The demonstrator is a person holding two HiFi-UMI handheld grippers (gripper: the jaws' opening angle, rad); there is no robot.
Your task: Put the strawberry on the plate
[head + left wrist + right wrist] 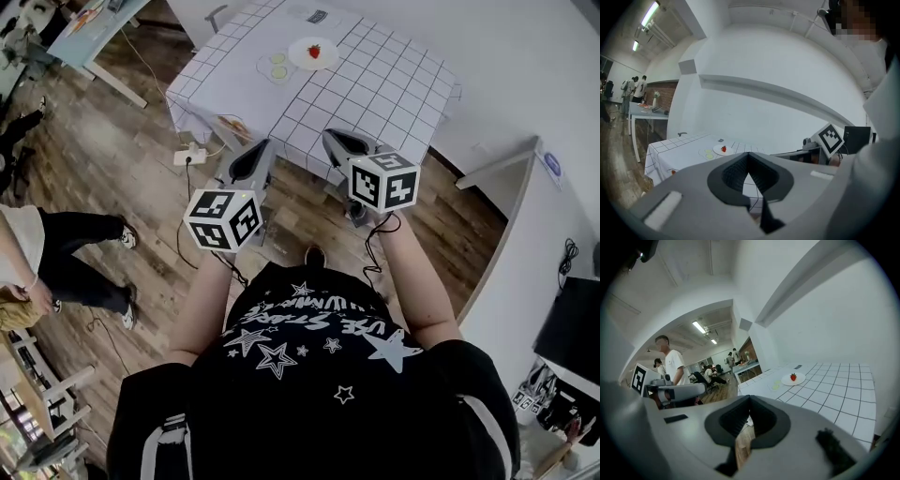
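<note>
A red strawberry (314,51) lies on a small white plate (302,58) on the far part of a table under a white grid-patterned cloth (375,84). I stand back from the table with both grippers raised over the floor, well short of the plate. My left gripper (263,146) and right gripper (334,138) both point toward the table, each shut with nothing between its fingers. In the left gripper view the strawberry (723,149) sits far beyond the closed gripper (748,155). In the right gripper view the strawberry (793,377) and plate (798,380) lie far past the closed gripper (750,399).
Two pale green slices (278,66) lie beside the plate, and a small card (317,16) sits at the table's far edge. A power strip (190,155) and cables lie on the wood floor. A person (66,246) stands at left. A white wall runs along the right.
</note>
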